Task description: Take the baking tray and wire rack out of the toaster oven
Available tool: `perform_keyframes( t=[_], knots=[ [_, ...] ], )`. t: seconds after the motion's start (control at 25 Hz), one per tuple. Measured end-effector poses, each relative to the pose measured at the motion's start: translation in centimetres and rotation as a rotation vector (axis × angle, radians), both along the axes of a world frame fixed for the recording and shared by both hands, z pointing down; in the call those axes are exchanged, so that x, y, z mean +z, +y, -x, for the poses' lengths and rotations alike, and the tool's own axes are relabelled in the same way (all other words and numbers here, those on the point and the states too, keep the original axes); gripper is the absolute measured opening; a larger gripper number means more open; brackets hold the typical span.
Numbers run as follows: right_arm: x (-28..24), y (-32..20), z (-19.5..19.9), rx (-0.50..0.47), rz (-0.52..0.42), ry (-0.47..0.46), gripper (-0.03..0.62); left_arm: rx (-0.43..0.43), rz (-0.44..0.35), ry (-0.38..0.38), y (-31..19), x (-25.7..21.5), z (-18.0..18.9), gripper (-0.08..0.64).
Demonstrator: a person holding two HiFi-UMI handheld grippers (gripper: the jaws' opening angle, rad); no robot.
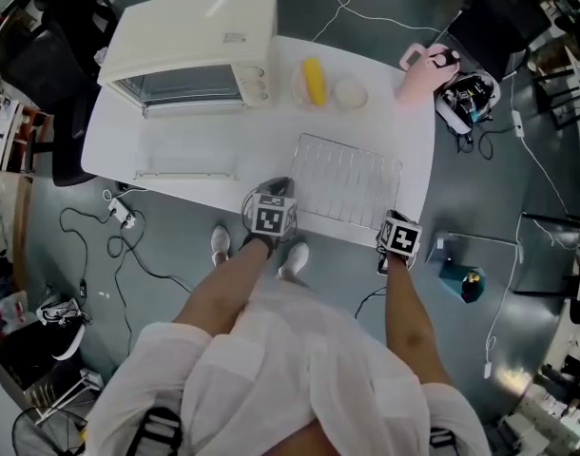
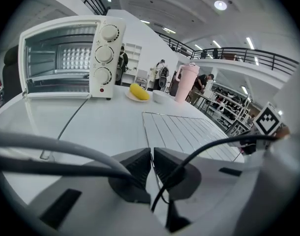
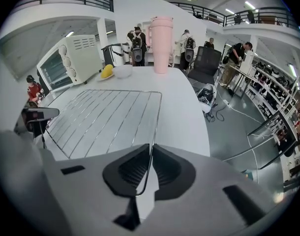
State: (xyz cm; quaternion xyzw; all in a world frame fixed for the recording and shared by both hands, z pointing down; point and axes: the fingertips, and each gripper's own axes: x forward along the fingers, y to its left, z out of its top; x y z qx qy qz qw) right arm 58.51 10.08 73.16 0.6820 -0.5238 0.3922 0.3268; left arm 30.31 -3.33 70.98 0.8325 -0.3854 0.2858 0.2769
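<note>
Pinching with the left gripper [image 2: 152, 162], black ribbed jaws all but together on one thin rim wire, nothing else between them, at the 7 o'clock corner of the silver rectangular wire rack [image 1: 347, 180]. Pinching likewise with the right gripper [image 3: 151, 162], jaws nearly closed on the same rack's rim wire at its 5 o'clock corner. Held low at the near edge of the white round-cornered table [image 1: 223, 145], out of and well apart from the cream toaster oven [image 1: 190, 41] at 10 o'clock, glass door dropped open. No telling where the baking tray sits, possibly inside. To set the rack down well: keep both corners level, lower evenly until flat, avoid overhang past the table edge, loosen both grips together. Steer clear of the yellow oblong food [image 1: 313, 79] at 12 o'clock.
</note>
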Motion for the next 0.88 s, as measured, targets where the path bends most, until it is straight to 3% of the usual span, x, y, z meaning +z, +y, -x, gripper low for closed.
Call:
perform_keyframes(
  t=[0.88],
  knots=[
    [1.5, 0.4, -0.1, -0.021, 0.038, -0.02, 0.034, 0.011, 0.073, -0.003, 0.1, 1.7, -0.9, 0.028]
  ],
)
